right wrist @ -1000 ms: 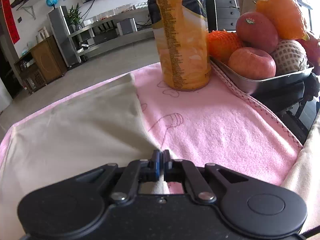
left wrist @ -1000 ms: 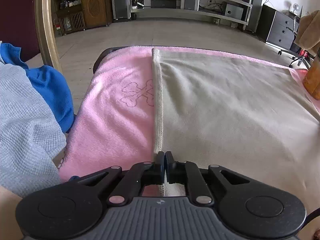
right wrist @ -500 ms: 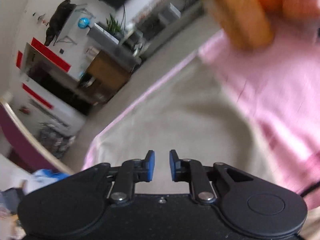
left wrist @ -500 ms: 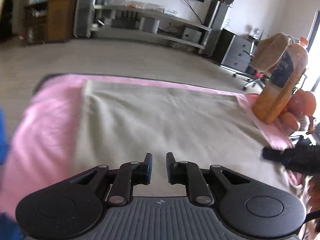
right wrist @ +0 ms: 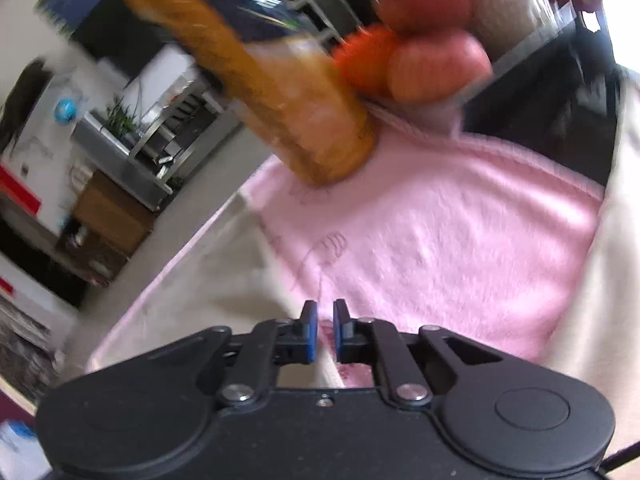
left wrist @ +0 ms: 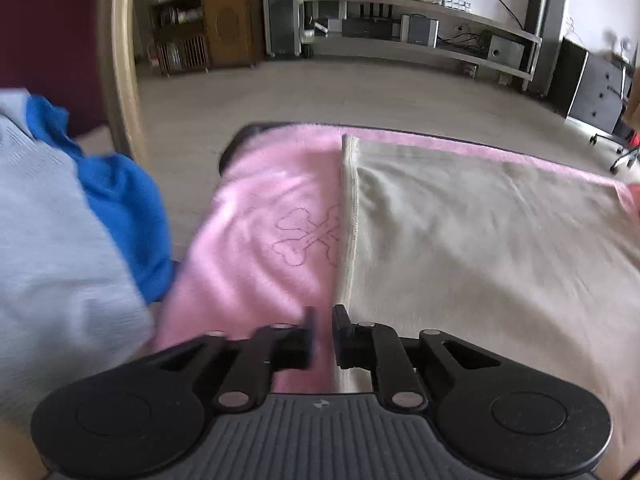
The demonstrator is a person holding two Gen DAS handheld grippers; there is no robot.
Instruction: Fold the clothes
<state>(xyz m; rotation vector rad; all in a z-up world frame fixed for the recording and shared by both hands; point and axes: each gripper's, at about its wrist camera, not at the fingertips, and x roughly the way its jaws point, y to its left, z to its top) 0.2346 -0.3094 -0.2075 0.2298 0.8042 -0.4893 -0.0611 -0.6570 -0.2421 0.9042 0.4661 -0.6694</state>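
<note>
A cream garment [left wrist: 480, 232] lies flat on a pink towel [left wrist: 260, 240] that covers the table. Its stitched left edge runs toward my left gripper [left wrist: 322, 320], which is open a little, empty, and low over the near end of that edge. In the right wrist view the garment's right part [right wrist: 224, 276] lies at the left, on the pink towel [right wrist: 460, 252]. My right gripper [right wrist: 325, 312] is open a little and empty, low over the garment's near right corner. The view is tilted and blurred.
A pale blue knit [left wrist: 48, 248] and a bright blue cloth [left wrist: 120, 200] are piled at the left, beside a wooden chair frame [left wrist: 120, 60]. An orange drink bottle [right wrist: 280, 92] and a metal tray of fruit [right wrist: 432, 52] stand on the towel's right end.
Both grippers were shut on the garment's near corners a second ago, then opened and swung inward over it. Now they are back at the near corners, slightly open.
</note>
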